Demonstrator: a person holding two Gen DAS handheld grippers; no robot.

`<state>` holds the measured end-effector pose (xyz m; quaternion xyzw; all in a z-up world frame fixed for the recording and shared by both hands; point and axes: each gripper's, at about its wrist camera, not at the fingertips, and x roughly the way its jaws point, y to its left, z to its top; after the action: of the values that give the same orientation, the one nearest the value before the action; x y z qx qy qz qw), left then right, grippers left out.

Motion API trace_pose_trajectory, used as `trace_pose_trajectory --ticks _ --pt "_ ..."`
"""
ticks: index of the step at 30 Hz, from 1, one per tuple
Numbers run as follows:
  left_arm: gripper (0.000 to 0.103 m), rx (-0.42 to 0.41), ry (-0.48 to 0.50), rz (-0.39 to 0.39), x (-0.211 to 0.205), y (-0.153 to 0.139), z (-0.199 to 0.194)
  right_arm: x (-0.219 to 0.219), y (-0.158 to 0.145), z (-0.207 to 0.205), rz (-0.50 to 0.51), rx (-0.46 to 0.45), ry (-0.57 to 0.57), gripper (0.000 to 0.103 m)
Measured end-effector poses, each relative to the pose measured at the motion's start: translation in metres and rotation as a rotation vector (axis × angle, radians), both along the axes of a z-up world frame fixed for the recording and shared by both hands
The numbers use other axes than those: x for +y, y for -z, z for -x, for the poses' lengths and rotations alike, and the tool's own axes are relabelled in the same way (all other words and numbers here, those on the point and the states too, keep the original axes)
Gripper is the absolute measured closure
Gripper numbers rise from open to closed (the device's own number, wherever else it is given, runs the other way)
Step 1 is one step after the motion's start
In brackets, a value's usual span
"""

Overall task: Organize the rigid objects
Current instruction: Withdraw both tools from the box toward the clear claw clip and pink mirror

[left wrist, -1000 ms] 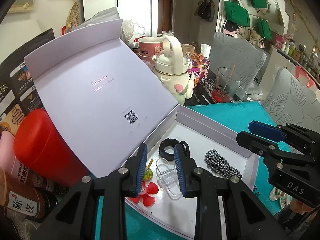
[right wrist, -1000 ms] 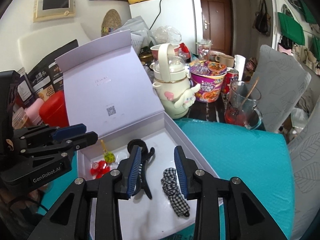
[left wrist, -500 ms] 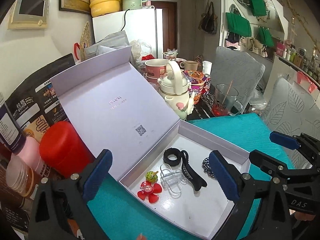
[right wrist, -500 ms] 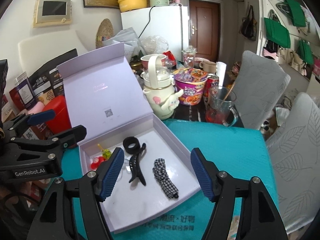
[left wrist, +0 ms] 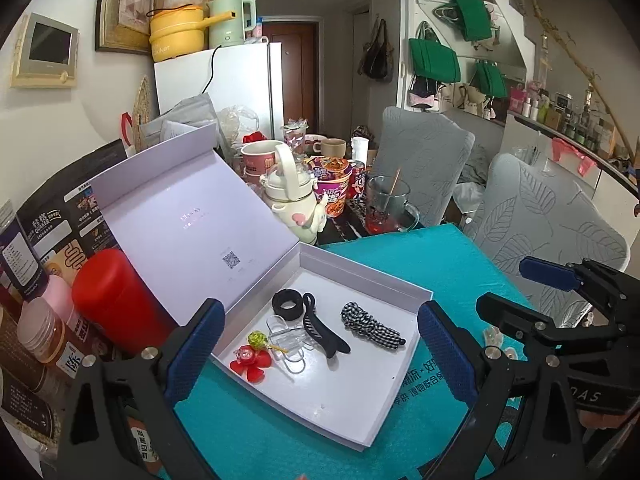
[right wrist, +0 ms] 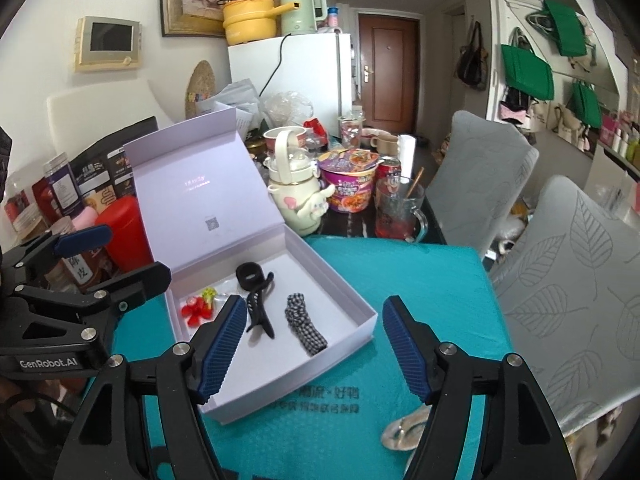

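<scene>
Crowded behind the white box by a red canister, cream kettle and glass mug. Inside, laid apart: black claw clip, checkered scrunchie, black ring, red flower clip. Teal bench bare rightward. Left claw and right claw both spread wide, holding nothing.

Your left gripper frames the open white box at frame centre, jaws spread wide. Inside lie a black claw clip, checkered scrunchie and red flower clip.
</scene>
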<state>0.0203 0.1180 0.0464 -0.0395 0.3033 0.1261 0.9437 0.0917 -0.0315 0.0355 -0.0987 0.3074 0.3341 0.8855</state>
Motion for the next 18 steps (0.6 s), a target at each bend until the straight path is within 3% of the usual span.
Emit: trace_pose_trajectory --ticks 18 --pt "0.004 -0.007 0.084 0.014 -0.059 0.007 0.041 -0.077 0.007 0.051 -0.014 -0.012 0.085 0.031"
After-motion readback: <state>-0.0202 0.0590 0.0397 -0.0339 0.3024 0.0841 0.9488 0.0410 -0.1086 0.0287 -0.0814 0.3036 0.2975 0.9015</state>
